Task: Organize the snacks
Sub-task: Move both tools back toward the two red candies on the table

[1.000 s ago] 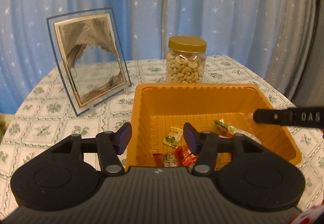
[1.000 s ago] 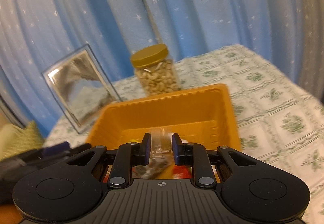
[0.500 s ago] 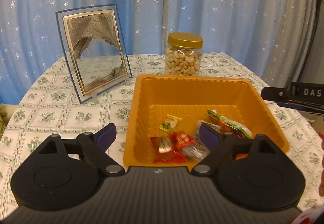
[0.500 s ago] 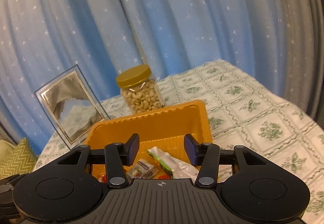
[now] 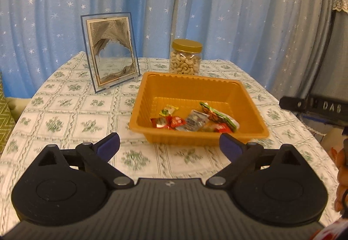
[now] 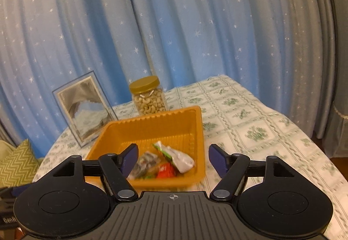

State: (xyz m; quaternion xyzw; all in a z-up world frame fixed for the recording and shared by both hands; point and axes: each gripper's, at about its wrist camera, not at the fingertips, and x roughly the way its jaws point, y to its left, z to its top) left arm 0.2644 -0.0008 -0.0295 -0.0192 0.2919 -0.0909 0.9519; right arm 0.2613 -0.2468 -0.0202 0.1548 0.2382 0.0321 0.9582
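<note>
Snacks in small wrappers lie together in an orange tray on the table, which has a cloth with green flowers. The left tongs stand wide, their jaws have just been opening, and nothing is between them; the tray is just ahead of them, its near wall above the gap. The right tongs are also apart, their jaws have just been opening, and no wrapper is pressed by the pads; the near part of the tray with its silver, green and red packets shows in the gap, beyond the tips. Behind the tray, farther from both tongs, stands a jar of cashews with a gold lid, and to its left a framed sand picture stands upright. A blue curtain with stars hangs behind the table.
</note>
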